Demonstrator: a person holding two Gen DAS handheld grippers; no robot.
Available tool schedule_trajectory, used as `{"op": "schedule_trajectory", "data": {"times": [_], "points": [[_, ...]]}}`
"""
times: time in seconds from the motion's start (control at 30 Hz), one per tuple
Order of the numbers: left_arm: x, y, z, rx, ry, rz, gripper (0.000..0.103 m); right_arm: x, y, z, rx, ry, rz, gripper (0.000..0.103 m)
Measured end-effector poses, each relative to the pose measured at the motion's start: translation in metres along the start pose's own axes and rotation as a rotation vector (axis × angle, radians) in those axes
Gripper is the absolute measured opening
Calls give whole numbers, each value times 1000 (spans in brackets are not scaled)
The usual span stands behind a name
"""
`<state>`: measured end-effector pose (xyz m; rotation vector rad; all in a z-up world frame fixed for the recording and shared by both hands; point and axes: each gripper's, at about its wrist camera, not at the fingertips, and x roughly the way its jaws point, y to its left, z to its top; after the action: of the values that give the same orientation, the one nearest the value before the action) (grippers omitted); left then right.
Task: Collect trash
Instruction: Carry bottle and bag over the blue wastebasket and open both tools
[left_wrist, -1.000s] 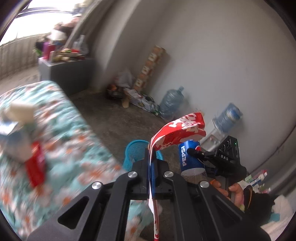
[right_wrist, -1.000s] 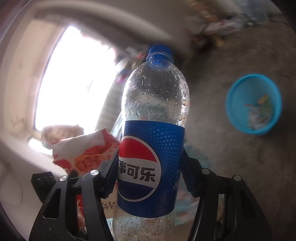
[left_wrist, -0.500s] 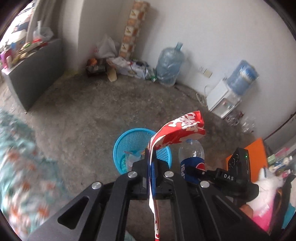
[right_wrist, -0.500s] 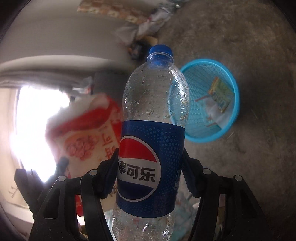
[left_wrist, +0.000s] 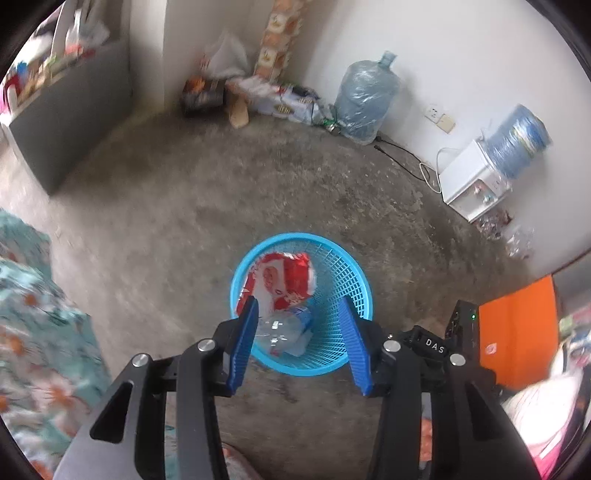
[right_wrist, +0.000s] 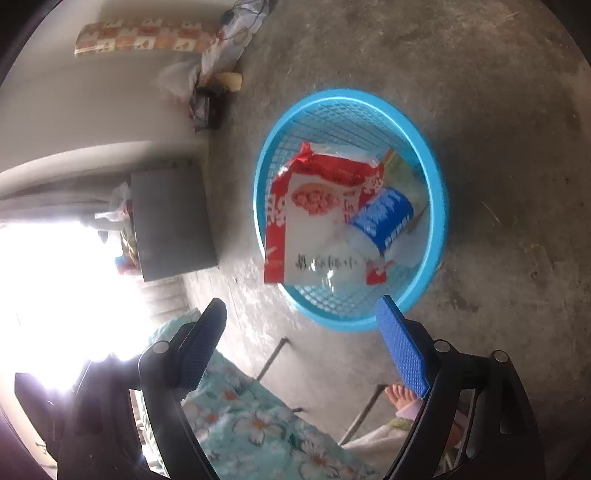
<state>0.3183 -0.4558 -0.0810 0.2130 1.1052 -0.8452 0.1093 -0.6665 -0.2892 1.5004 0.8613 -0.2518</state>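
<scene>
A blue mesh waste basket (left_wrist: 354, 291) (right_wrist: 436, 192) stands on the concrete floor. Inside it lie a red-and-white snack bag (left_wrist: 284, 280) (right_wrist: 314, 206) and a clear Pepsi bottle with a blue label (left_wrist: 288, 328) (right_wrist: 384, 218). My left gripper (left_wrist: 299, 306) hangs just above the basket's near rim, jaws opening, nothing between the blue pads. My right gripper (right_wrist: 303, 306) is above and left of the basket, jaws opening wide, also empty. Part of the right gripper's black body (left_wrist: 458, 332) shows in the left wrist view.
A floral teal cloth (left_wrist: 33, 325) (right_wrist: 258, 424) covers furniture by the basket. A water jug (left_wrist: 365, 99), a white dispenser (left_wrist: 476, 181), a grey cabinet (left_wrist: 70, 110) and boxes line the walls. A person's bare foot (right_wrist: 402, 395) rests near thin metal legs (right_wrist: 273, 358).
The left gripper let go of the snack bag and the right gripper let go of the Pepsi bottle; both now lie in the basket. Both grippers came down over the basket and their jaws spread.
</scene>
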Motion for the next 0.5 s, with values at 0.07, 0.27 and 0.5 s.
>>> {"op": "schedule_trajectory", "data": {"times": [0.07,0.27,0.5], "points": [[-18,-2,-5,10,-18,-6,44,-4,4,-4,-17,-8,-9,80],[-104,6,-27,-7,-117,-22,55,-23,48,-25,-169,-50,-7,80],[-222,41,-92,-36,-289,62,70,-37,145,-93,-503,-63,-38,83]]}}
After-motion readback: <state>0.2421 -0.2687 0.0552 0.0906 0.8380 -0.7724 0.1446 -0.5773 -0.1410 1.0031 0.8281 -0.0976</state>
